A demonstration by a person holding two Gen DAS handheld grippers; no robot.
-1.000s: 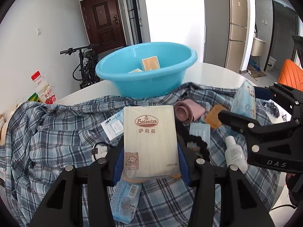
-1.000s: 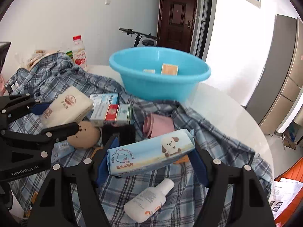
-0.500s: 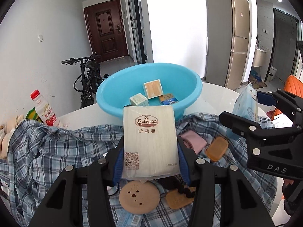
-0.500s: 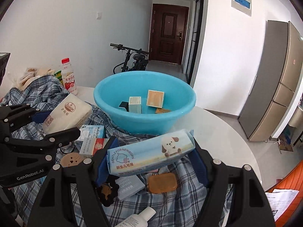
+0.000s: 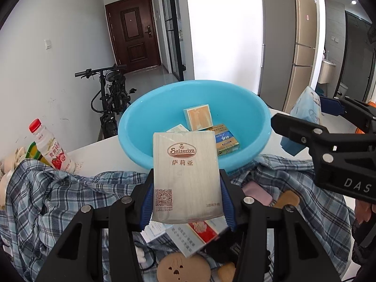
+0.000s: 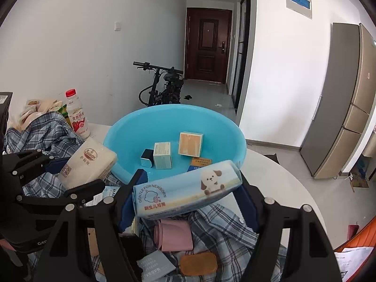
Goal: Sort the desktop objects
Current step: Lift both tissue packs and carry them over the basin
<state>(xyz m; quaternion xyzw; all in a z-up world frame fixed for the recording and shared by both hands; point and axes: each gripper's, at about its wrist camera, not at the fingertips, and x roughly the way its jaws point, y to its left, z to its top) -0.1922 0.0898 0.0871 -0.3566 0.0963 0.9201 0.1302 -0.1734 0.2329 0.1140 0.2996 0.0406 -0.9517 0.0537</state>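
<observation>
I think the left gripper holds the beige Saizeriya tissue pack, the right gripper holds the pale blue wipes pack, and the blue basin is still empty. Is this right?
Not quite: the blue basin is not empty. The right wrist view shows several small boxes inside it. The rest holds: the left gripper holds the Saizeriya tissue pack, the right gripper the wipes pack.

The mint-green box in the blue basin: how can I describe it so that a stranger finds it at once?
Look into the blue basin on the white table. On its floor stand several small boxes; the mint-green box is the upright one in the middle. A darker small box touches its left side, and the orange-faced box stands apart on the right.
</observation>
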